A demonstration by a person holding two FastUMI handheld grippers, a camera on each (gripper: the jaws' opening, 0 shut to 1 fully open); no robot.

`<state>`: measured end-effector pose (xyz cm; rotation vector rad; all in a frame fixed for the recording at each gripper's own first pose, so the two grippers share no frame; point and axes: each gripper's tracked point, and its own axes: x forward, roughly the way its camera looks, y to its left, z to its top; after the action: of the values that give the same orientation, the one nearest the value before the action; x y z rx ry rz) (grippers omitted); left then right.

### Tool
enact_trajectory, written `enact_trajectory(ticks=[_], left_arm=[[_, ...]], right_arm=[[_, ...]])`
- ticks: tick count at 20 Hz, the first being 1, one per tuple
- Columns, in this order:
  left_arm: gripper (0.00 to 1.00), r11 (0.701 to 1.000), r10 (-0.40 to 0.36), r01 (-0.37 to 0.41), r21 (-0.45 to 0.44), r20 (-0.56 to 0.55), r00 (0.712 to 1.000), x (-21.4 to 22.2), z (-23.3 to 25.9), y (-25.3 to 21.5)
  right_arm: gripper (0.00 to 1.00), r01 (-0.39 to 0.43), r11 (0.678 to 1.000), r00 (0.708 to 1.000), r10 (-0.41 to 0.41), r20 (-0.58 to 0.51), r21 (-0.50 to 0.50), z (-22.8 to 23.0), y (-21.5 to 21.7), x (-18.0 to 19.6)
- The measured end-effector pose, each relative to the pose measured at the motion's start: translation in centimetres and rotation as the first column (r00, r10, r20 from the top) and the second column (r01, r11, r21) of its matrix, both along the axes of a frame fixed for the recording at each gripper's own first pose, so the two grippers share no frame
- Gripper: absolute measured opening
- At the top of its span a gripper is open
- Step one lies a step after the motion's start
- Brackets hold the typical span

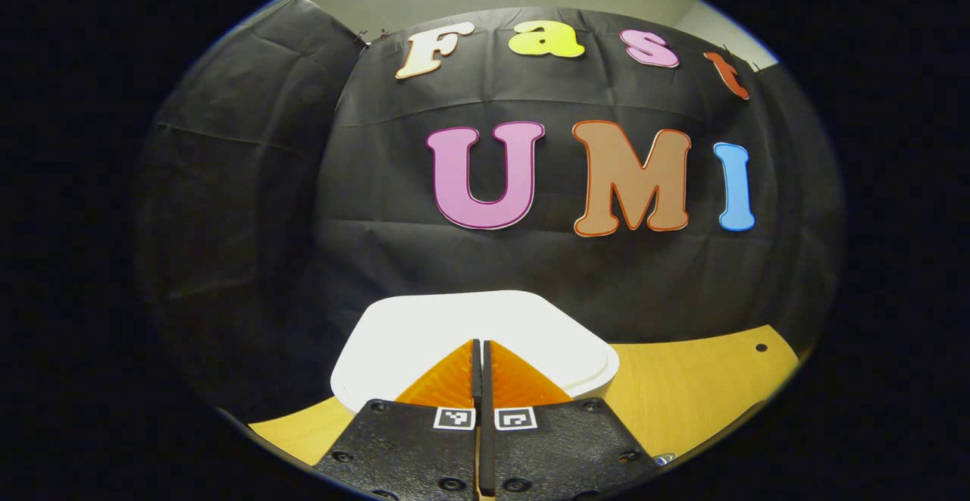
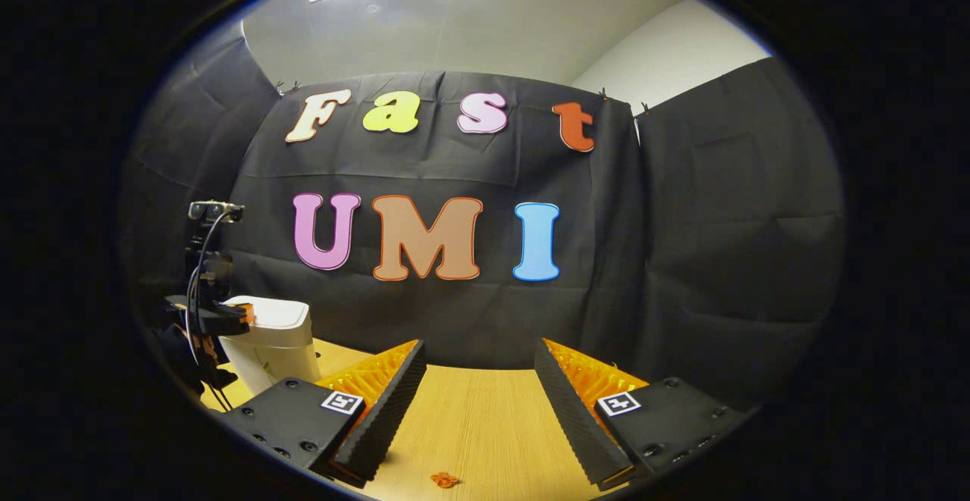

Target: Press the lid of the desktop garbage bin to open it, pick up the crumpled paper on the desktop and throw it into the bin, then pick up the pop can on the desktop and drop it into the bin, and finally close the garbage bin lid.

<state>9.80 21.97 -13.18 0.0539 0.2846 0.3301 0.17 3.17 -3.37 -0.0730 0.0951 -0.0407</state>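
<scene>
Wooden desktop (image 2: 477,418); left hand-held gripper (image 1: 482,349) closed over bin lid (image 1: 424,327); right hand-held gripper (image 2: 477,380) wide.

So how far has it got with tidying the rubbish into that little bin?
Hard to say whether it is starting or finishing. The white bin has its lid down, and the left gripper, fingers together, sits right over it, pressing or about to. The right gripper hangs open and empty above the table. Paper and can aren't visible.
</scene>
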Motion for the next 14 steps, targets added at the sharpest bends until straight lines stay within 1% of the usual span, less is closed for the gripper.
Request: enact_trajectory(ticks=[1, 2, 3, 4, 6, 7, 8, 10, 11, 12, 13, 14], left_arm=[[0.00, 1.000, -0.004, 0.004, 0.013, 0.002, 1.000, -0.1, 0.1, -0.1], [0.00, 1.000, -0.007, 0.007, 0.026, 0.012, 1.000, -0.1, 0.2, -0.1], [0.00, 0.999, -0.016, 0.015, 0.047, 0.026, 1.000, 0.0, 0.7, -0.2], [0.00, 0.998, -0.024, 0.021, 0.061, 0.042, 0.999, 0.0, 1.1, -0.3], [0.00, 0.998, -0.038, 0.034, 0.057, 0.055, 0.998, 0.0, 2.0, -0.7], [0.00, 0.997, -0.050, 0.046, 0.059, 0.081, 0.995, 0.0, 2.9, -1.3], [0.00, 0.996, -0.069, 0.062, 0.068, 0.108, 0.992, 0.0, 3.9, -1.8], [0.07, 0.989, -0.120, 0.104, 0.101, 0.161, 0.980, -0.2, 6.6, -3.5], [0.19, 0.986, -0.140, 0.120, 0.114, 0.180, 0.974, -0.3, 7.8, -4.2], [0.19, 0.984, -0.157, 0.135, 0.116, 0.199, 0.967, -0.7, 8.7, -4.8], [0.30, 0.982, -0.175, 0.154, 0.110, 0.214, 0.961, -1.0, 9.6, -5.7], [0.33, 0.980, -0.188, 0.168, 0.105, 0.226, 0.956, -1.4, 10.4, -6.6]], right_arm=[[0.96, -0.003, 1.000, 1.000, 0.003, -0.004, 0.005, -0.1, 0.0, 0.0], [1.00, -0.007, 1.000, 1.000, 0.007, -0.003, 0.008, -0.1, 0.1, -0.1], [0.96, -0.009, 1.000, 1.000, 0.009, 0.004, 0.009, 0.1, 0.0, -0.1], [1.00, -0.008, 1.000, 1.000, 0.008, 0.014, 0.007, 0.5, -0.2, -0.1], [1.00, -0.004, 1.000, 0.999, 0.004, 0.038, 0.008, 1.2, -0.7, 0.0], [1.00, -0.004, 1.000, 0.999, 0.003, 0.047, 0.013, 1.2, -0.9, 0.2], [0.96, -0.006, 1.000, 0.999, 0.005, 0.050, 0.018, 1.4, -1.0, 0.3], [0.96, -0.018, 1.000, 0.998, 0.016, 0.055, 0.021, 1.5, -0.9, 0.6], [0.96, -0.026, 0.999, 0.998, 0.024, 0.058, 0.021, 1.6, -0.8, 0.9], [0.96, -0.034, 0.999, 0.998, 0.033, 0.062, 0.021, 1.7, -0.7, 1.1], [0.96, -0.042, 0.999, 0.997, 0.040, 0.066, 0.020, 1.8, -0.7, 1.4], [0.96, -0.051, 0.999, 0.996, 0.049, 0.069, 0.021, 1.9, -0.6, 1.7]])
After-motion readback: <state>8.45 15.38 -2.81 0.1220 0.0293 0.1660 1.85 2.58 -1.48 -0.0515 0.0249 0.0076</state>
